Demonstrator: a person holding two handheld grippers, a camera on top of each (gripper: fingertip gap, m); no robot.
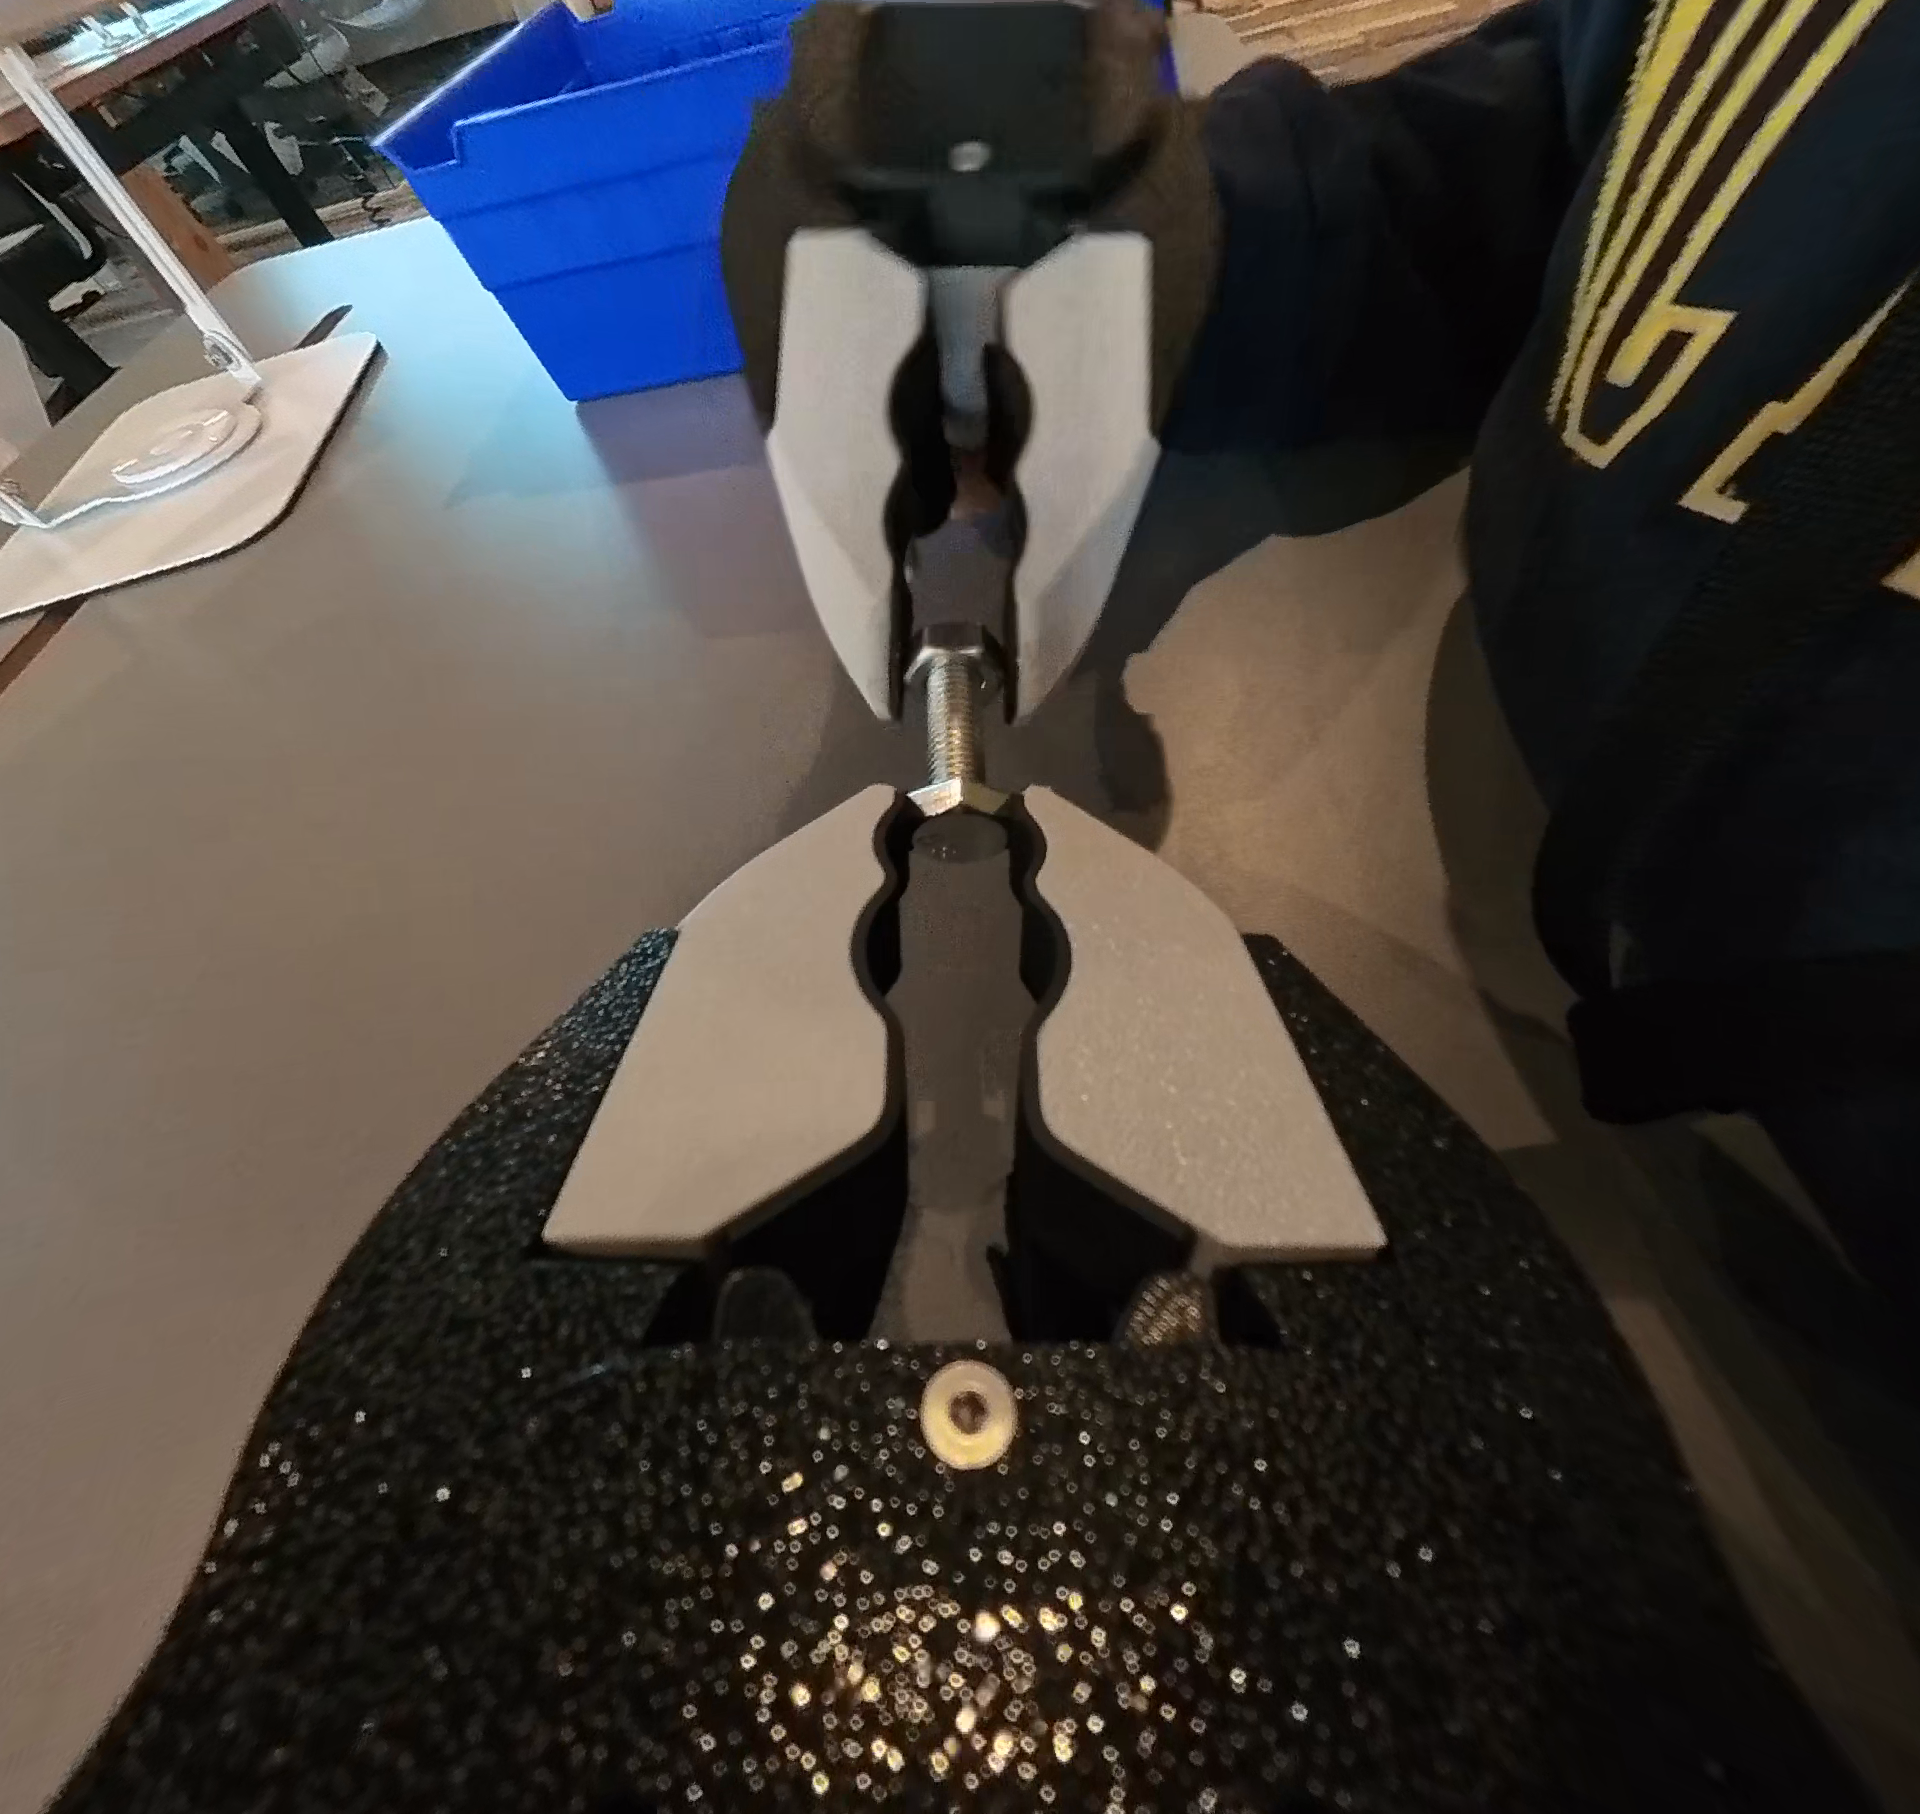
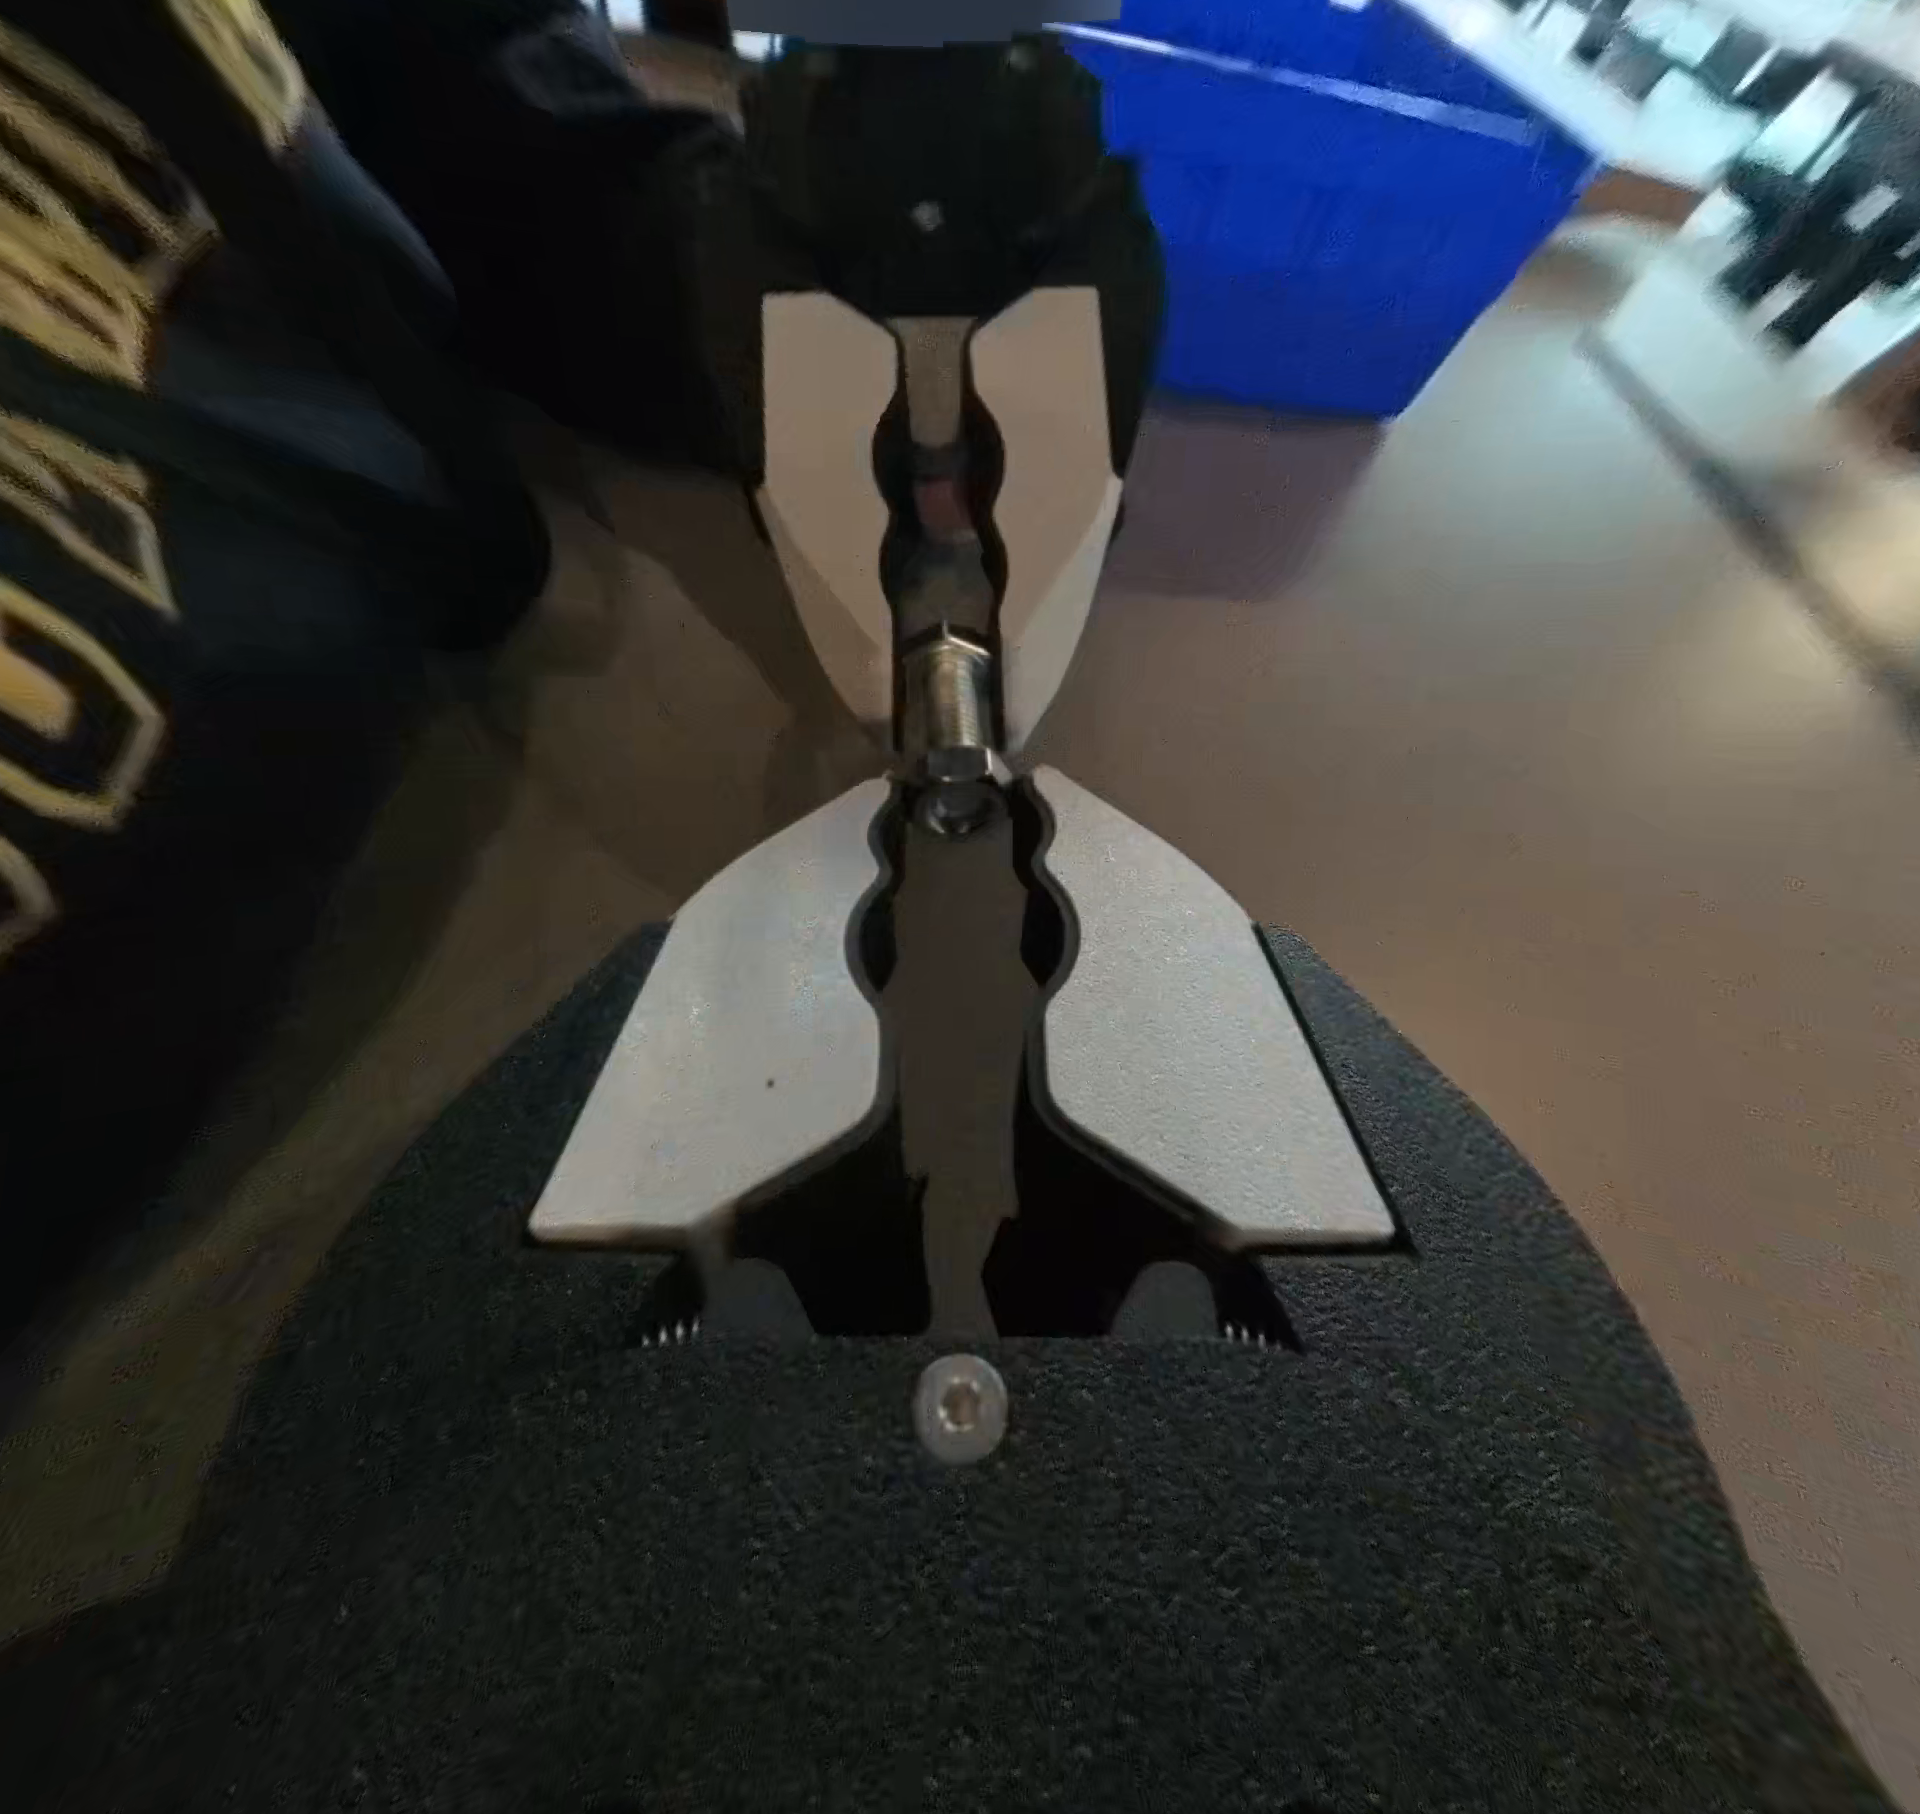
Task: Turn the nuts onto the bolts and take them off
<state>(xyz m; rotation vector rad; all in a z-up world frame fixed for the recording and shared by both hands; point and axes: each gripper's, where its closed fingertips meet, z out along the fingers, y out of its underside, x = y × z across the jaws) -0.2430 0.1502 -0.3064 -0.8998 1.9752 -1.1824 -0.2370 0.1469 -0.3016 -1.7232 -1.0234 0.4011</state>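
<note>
A silver bolt is held level above the grey table between my two grippers, which face each other tip to tip. My left gripper is shut on the bolt's hex head. My right gripper comes from the far side and is shut on the nut, threaded on the far end of the shaft. In the right wrist view my right gripper grips the nut at its fingertips, and the bolt shaft runs away into the left gripper.
A blue plastic bin stands on the table behind the grippers and also shows in the right wrist view. A white stand base lies at the far left. The person's dark sweater fills the right side.
</note>
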